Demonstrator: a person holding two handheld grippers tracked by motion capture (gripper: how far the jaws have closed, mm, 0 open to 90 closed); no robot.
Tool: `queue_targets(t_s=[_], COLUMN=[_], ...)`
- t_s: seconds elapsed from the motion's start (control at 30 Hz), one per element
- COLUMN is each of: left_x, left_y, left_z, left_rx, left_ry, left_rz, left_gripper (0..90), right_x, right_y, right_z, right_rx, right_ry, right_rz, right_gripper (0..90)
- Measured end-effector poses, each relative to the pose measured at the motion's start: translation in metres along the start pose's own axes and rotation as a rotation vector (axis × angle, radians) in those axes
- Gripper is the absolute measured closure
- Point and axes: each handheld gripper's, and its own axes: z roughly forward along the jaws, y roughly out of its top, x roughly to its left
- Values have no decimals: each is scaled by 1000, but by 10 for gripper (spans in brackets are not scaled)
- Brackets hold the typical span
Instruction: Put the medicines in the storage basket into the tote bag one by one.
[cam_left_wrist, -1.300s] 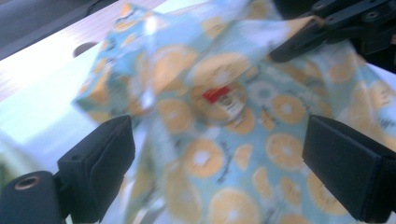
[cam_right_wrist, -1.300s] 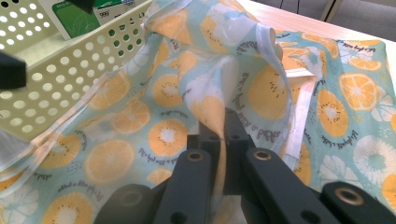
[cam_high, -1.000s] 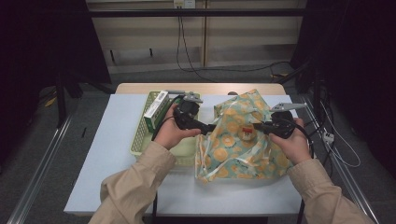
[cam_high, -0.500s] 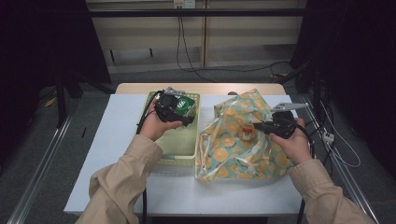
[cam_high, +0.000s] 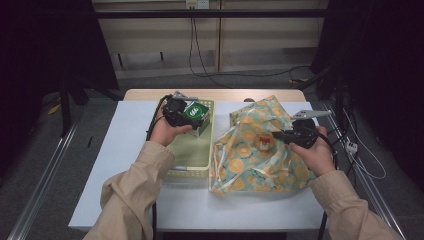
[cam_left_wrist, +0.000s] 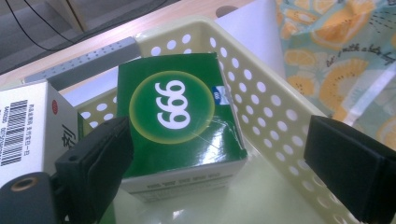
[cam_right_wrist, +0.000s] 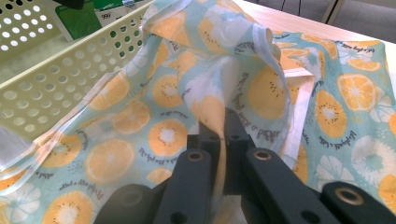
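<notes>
Jaws of the left gripper (cam_left_wrist: 219, 172) are standing released around the green box (cam_left_wrist: 180, 126), which is sitting in the yellow basket (cam_high: 192, 155) at its twelve o'clock end; the right gripper (cam_right_wrist: 219, 135) is clenching the orange-print bag (cam_right_wrist: 154, 126) on the bench (cam_high: 115, 165).

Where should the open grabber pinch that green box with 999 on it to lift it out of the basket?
Best guess: come from above, as the left gripper is aimed now, and pinch the green box across its two long side faces. It leans in the yellow basket, green face up. The right side has room by the wall; the left is tight against a white box.
</notes>
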Motion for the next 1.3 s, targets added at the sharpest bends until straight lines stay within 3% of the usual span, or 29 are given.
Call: queue_targets(t_s=[0.13,0.2,0.23,0.33,0.5,0.57,0.6,0.7,0.87,1.07,1.1,1.13,1.3], left_x=[1,0,1,3,7,9,8,10,8,7,5,5,0], left_y=[1,2,2,1,-2,-4,-5,-7,-7,-5,-5,-4,2], left_z=[5,7,8,10,18,22,24,31,39,31,29,26,5], left_rx=[21,25,25,28,52,69,72,89,109,123,115,121,86], left_ry=[10,55,36,32,67,63,94,75,96,87,103,78,57], left_rz=[7,3,2,9,-5,-6,-4,-9,-6,-45,-55,-49,-41], left_gripper=[72,69,67,64,59,62,61,64,103,150,152,154,157], right_x=[-1,-1,-2,-1,-1,-1,-1,-2,-3,-3,-3,-2,-2], right_y=[0,0,0,0,0,0,0,0,0,-1,-1,-1,-3], right_z=[-1,-1,0,1,3,3,3,3,3,3,3,3,4], right_rx=[0,-3,-2,0,2,3,3,5,3,0,-1,2,2], right_ry=[1,1,1,3,6,6,6,4,4,4,4,6,0], right_rz=[0,2,2,1,-1,0,0,3,4,3,4,2,9], right_gripper=[900,900,900,900,900,900,900,900,900,900,900,900,900])
